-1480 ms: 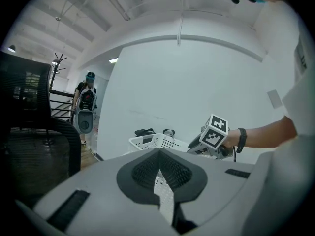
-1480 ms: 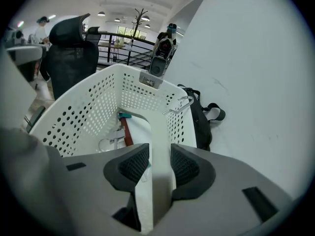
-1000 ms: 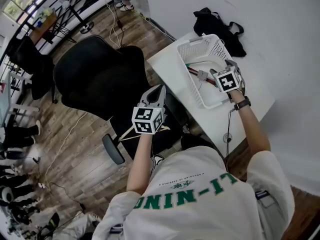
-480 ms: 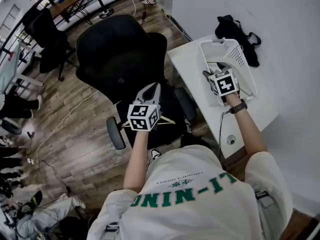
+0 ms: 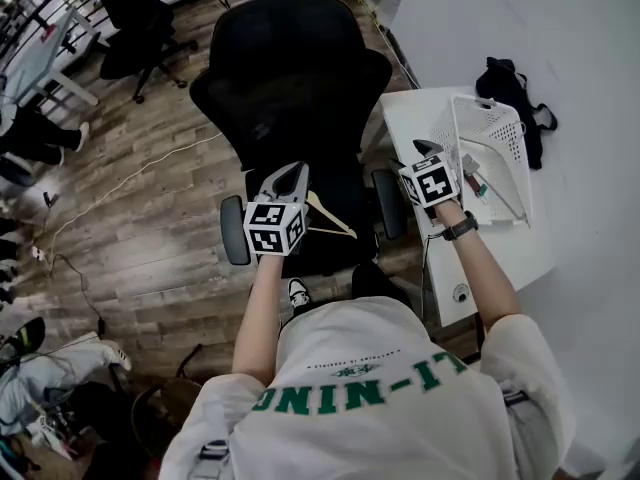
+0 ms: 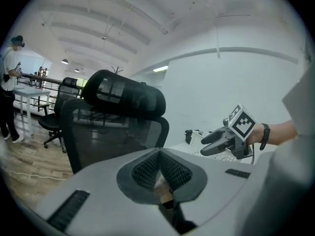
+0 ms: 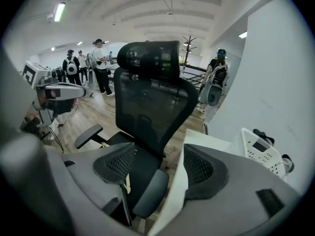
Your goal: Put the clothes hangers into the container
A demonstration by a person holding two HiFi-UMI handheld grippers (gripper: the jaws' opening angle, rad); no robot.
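A pale wooden hanger lies on the seat of the black office chair, just right of my left gripper. That gripper hovers over the seat with its jaws shut; a bit of pale wood shows below them, and I cannot tell whether it is gripped. The white basket stands on the white table and holds several hangers. My right gripper is at the table's left edge, short of the basket, by the chair's armrest. Its jaws stand open and empty.
A black bag lies behind the basket on the table. The chair's armrests flank the seat. Cables run over the wooden floor at left. Several people stand far off in the right gripper view.
My right gripper has come out of the basket and moved left to the table's edge. The head view has swung toward the chair. The left gripper stays over the seat.
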